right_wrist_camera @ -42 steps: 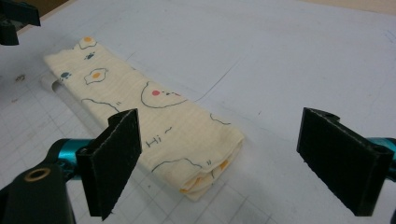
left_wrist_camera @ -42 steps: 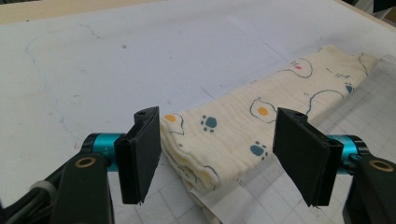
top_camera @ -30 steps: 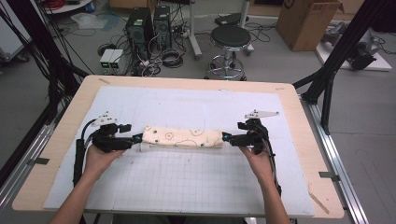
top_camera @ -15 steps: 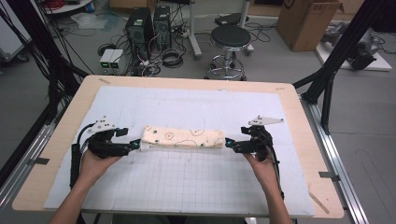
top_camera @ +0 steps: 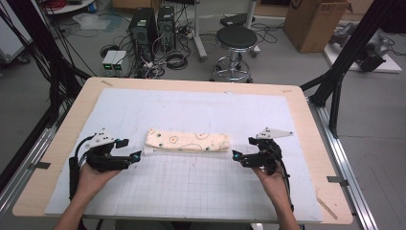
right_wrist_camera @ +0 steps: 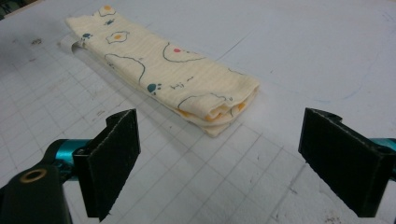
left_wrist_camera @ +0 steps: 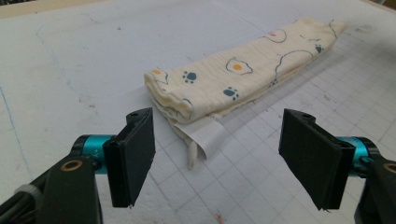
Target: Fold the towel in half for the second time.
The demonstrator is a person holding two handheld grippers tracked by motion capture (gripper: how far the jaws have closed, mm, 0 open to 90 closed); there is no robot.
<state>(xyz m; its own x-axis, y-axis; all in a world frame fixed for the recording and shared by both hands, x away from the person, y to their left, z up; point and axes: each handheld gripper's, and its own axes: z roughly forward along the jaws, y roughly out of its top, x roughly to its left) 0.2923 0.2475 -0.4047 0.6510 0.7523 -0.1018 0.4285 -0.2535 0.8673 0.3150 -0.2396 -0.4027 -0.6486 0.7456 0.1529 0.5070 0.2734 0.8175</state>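
A folded cream cloth [top_camera: 187, 141] printed with eggs and paw marks lies as a long strip across the middle of the white gridded mat [top_camera: 191, 187]. A white label [left_wrist_camera: 205, 135] sticks out from its left end. My left gripper [top_camera: 136, 157] sits just left of that end, open, nothing between its jaws; the cloth [left_wrist_camera: 243, 74] lies ahead of them. My right gripper [top_camera: 235, 156] rests a little right of the cloth's other end, open and empty too, with the folded edge [right_wrist_camera: 219, 112] ahead of its jaws.
The mat covers a wooden table [top_camera: 306, 124] with black frame posts [top_camera: 344, 62] at both sides. Beyond the far edge stand a stool [top_camera: 236, 40], computer towers [top_camera: 153, 24] and a cardboard box [top_camera: 316, 19] on the floor.
Both grippers let go of the cloth's ends and drew back outward, left to the left and right to the right. The cloth now lies free on the mat.
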